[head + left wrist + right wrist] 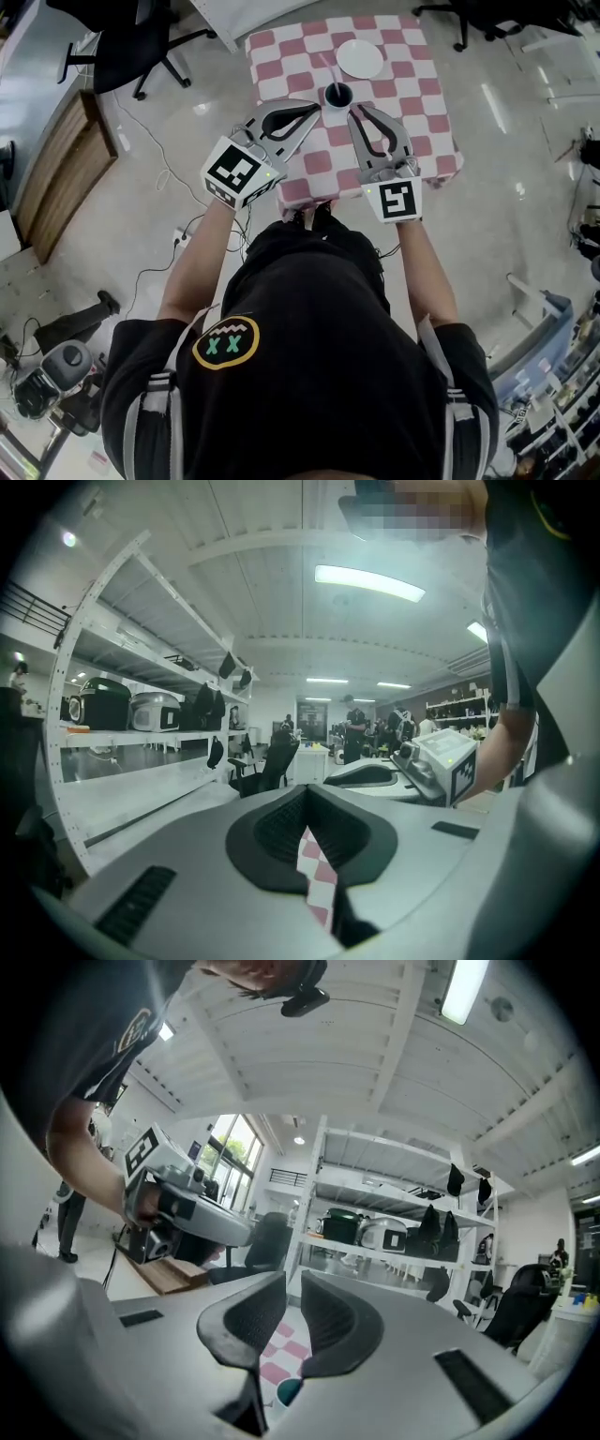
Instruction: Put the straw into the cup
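A dark cup (337, 95) stands on the pink-and-white checked table (424, 111), and a thin pale straw (328, 69) sticks out of it, leaning to the far left. My left gripper (317, 106) hovers just left of the cup with its jaws shut on nothing; in the left gripper view (305, 794) the tips meet over a strip of checked cloth. Just right of the cup, my right gripper (354, 111) is open by a narrow gap (292, 1283), empty, with the cup's (288, 1391) rim showing below its jaws.
A white plate (360, 58) lies on the table behind the cup. A black office chair (131, 45) and a wooden cabinet (64, 169) stand on the floor to the left. Cables (155, 267) trail near the person's feet.
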Available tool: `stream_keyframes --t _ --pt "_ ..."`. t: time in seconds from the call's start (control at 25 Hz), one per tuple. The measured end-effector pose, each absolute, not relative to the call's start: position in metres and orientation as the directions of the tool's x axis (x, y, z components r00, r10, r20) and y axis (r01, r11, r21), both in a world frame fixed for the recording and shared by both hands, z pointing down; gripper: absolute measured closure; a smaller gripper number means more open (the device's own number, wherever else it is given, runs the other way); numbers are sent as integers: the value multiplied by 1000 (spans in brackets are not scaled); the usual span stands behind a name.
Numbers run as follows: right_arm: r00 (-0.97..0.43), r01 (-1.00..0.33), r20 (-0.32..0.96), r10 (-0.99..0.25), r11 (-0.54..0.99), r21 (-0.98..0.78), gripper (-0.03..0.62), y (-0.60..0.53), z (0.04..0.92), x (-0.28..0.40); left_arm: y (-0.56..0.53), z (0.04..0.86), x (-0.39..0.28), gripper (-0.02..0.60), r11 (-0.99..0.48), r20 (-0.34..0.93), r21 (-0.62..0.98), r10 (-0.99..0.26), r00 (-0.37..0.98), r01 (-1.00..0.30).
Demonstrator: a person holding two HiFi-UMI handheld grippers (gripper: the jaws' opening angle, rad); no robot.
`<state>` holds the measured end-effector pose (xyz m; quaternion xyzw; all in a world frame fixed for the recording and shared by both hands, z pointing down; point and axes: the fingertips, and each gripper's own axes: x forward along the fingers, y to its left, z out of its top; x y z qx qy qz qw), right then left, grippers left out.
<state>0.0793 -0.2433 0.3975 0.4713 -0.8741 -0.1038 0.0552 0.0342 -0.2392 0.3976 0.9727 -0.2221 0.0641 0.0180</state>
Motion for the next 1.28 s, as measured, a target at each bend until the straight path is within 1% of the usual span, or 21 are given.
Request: stream_keyframes --t 0.12,0.32,0.6,1.0,1.28 --pt "-554 -818 -17 -832 541 197 523 -224 382 74 -226 394 34 568 -908 128 20 -412 902 -418" --pt "-570 -809 8 -822 563 169 531 -196 371 64 -205 382 35 567 -924 114 20 -377 919 -381" --pt "-569 -810 35 -822 567 152 572 -168 368 61 -178 377 29 568 -935 112 37 -347 931 -353" --pt "-564 -808 65 -823 566 161 572 -152 370 56 -161 376 24 568 -935 105 30 -348 932 -352" --pt "-576 -793 59 -815 575 201 574 -152 364 51 -161 368 25 568 -942 92 1 -334 938 -336"
